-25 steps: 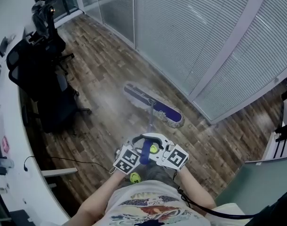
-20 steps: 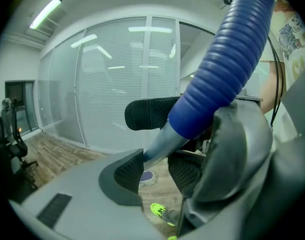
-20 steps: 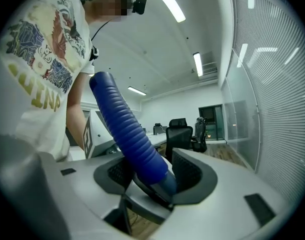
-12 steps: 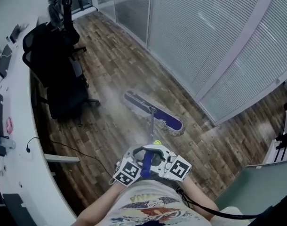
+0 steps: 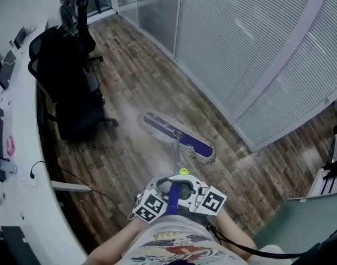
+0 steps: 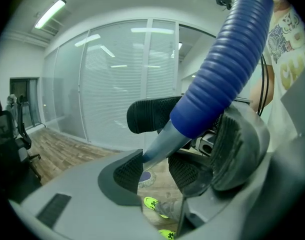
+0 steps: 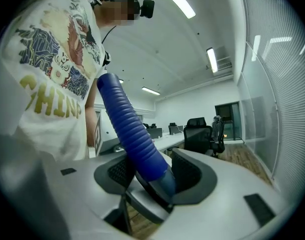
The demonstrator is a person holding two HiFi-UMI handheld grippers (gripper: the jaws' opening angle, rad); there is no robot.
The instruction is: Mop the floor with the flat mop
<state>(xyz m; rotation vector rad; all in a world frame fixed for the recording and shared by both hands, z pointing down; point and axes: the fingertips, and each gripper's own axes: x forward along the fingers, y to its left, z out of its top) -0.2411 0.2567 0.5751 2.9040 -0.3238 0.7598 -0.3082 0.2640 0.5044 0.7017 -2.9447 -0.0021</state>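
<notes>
Together, the left gripper [image 6: 157, 165] and right gripper [image 7: 155, 176] clamp the flat mop's blue ribbed handle [image 6: 227, 69] between fairly wide jaws, presumably for two-point steering, while its mop head [image 5: 179, 137] lies flat on the wood floor [image 5: 130, 93] beside the glass partition [image 5: 240, 43].

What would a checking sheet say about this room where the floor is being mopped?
Surface: wood-plank floor, with a pale hazy patch near the mop.
Job's things: flat mop head lying flat on the floor; blue ribbed mop handle rising toward the person.
Clutter: small items on the white desk, too small to name.
Grippers: left gripper and right gripper both closed on the mop handle.
Cables: black floor cable beside the desk; black gripper cable by the person's right arm.
Surroundings: black office chairs; glass wall with blinds.
</notes>
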